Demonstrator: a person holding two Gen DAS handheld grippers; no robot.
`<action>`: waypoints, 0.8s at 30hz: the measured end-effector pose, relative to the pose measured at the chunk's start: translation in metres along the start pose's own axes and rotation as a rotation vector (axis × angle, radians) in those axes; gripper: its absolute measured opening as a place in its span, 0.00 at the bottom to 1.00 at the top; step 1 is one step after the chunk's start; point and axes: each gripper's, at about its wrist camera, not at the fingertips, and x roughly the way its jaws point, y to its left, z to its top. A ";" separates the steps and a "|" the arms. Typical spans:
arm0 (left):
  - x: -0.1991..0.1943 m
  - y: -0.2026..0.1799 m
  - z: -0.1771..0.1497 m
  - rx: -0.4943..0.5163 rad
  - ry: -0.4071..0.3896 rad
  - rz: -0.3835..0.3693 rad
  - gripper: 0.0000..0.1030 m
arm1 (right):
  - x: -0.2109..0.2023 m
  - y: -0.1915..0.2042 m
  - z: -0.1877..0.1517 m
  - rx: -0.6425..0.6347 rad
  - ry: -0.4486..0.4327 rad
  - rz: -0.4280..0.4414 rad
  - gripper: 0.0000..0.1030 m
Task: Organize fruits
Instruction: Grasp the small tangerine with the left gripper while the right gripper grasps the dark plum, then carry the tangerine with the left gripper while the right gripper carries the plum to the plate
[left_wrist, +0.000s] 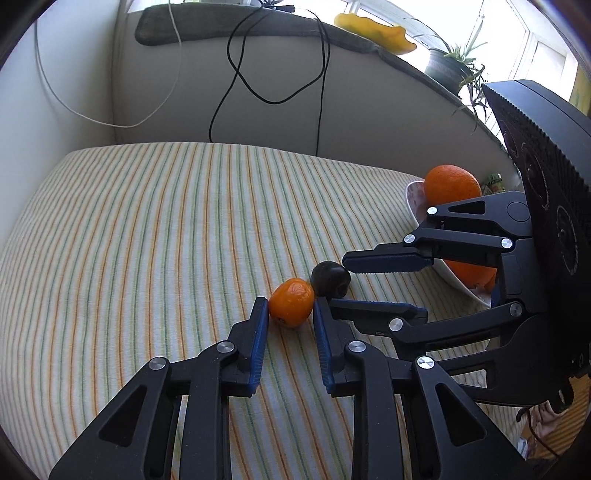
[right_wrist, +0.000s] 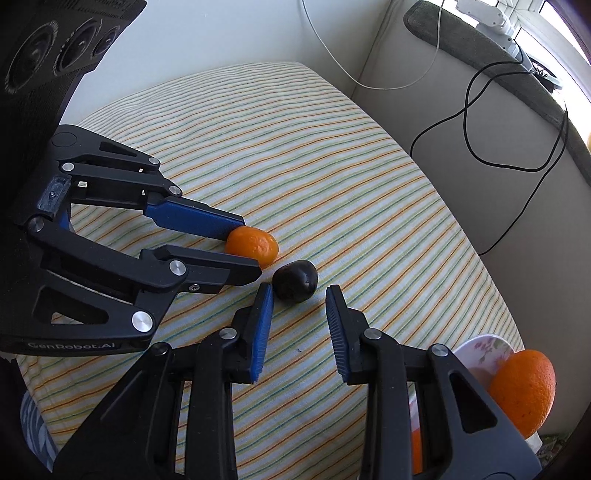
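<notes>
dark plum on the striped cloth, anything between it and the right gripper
Nothing visible does. The small dark round plum lies just ahead of the open right gripper, the striped cloth bare between the fingers. The small orange mandarin sits beside it, at the left gripper.

The striped cloth (right_wrist: 332, 155) looks woven and matt. The small orange fruit (right_wrist: 252, 244) has dimpled, slightly glossy peel. The dark fruit (right_wrist: 295, 280) is smooth and shiny.
</notes>
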 end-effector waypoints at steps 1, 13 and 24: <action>-0.001 0.001 0.000 -0.004 -0.001 0.002 0.22 | 0.001 0.000 0.001 -0.003 0.000 -0.001 0.30; -0.012 0.011 -0.003 -0.020 -0.028 0.033 0.22 | 0.003 -0.001 0.007 0.014 -0.011 0.023 0.24; -0.030 -0.002 -0.005 -0.011 -0.067 0.038 0.22 | -0.028 -0.004 -0.006 0.061 -0.064 0.040 0.24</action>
